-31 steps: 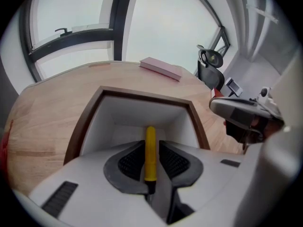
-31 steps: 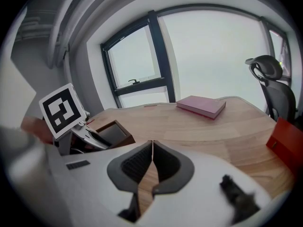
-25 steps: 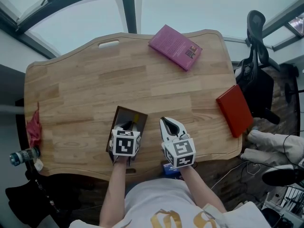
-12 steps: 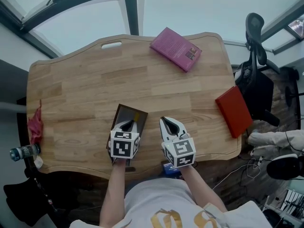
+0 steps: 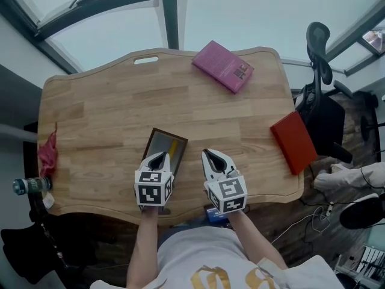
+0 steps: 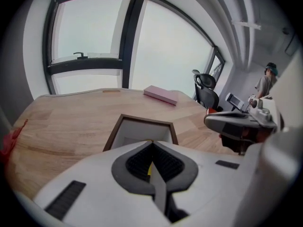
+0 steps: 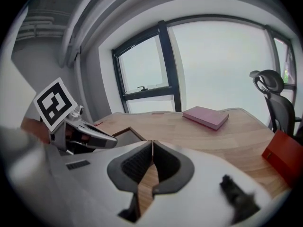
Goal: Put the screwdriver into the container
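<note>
A shallow brown-rimmed container (image 5: 153, 144) with a grey floor lies on the wooden table (image 5: 108, 119) near its front edge. The yellow screwdriver (image 5: 172, 150) rests inside it along the right side. My left gripper (image 5: 159, 156) is shut, with its tips over the container's near end. In the left gripper view the container (image 6: 142, 121) lies just beyond the shut left gripper (image 6: 151, 143), and a yellow sliver shows under the tips. My right gripper (image 5: 209, 153) hovers shut and empty to the container's right. The right gripper view shows the shut right gripper (image 7: 152, 142) beside the container (image 7: 124, 133).
A pink book (image 5: 222, 65) lies at the table's far edge, and a red book (image 5: 294, 141) overhangs the right edge. A black office chair (image 5: 322, 95) stands right of the table. At the left edge are a red cloth (image 5: 47, 155) and a bottle (image 5: 27, 185).
My left gripper has drawn back toward the table's near edge, uncovering more of the container and the screwdriver in it. The right gripper has stayed put.
</note>
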Demonstrator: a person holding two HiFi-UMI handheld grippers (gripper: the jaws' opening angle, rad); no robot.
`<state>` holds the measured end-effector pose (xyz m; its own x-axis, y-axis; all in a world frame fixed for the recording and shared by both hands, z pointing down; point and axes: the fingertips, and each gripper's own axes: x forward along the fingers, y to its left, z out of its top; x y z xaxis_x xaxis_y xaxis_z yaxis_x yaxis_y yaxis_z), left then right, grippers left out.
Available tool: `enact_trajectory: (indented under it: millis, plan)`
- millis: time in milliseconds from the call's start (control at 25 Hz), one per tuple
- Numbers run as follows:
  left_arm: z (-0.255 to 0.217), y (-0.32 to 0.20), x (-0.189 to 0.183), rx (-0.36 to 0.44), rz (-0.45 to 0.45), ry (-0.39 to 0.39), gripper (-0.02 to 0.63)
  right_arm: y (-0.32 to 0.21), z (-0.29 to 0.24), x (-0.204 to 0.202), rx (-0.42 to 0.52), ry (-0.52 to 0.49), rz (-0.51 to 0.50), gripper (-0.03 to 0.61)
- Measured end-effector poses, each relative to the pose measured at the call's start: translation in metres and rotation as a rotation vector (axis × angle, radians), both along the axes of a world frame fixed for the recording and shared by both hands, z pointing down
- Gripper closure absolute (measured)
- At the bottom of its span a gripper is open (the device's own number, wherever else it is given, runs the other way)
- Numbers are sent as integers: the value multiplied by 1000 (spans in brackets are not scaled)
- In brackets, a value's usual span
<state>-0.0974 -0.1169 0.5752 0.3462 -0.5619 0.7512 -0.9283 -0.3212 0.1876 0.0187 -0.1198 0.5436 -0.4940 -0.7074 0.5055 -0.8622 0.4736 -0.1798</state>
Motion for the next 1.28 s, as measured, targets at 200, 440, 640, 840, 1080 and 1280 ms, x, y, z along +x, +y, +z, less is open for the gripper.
enact_trajectory:
  millis: [200,440,640,840,1080,1280]
  plan:
    - [-17,10,-3,49,-29,24,601,10,-16,-1,37,-3,-3,546]
    - [-38,23,-4,142,-20,5,601,23,-31,1,74,0,-2,546]
    - [-52,33,-5,188,-24,13,601,34,-45,-1,106,0,-4,546]
    - [-69,43,-6,229,-47,71,601,46,-57,-4,134,3,-12,546]
    - [-85,53,-12,311,-48,26,601,55,-70,-4,165,6,-4,546]
    - [-97,60,-16,358,-57,11,601,60,-79,0,198,13,3,546]
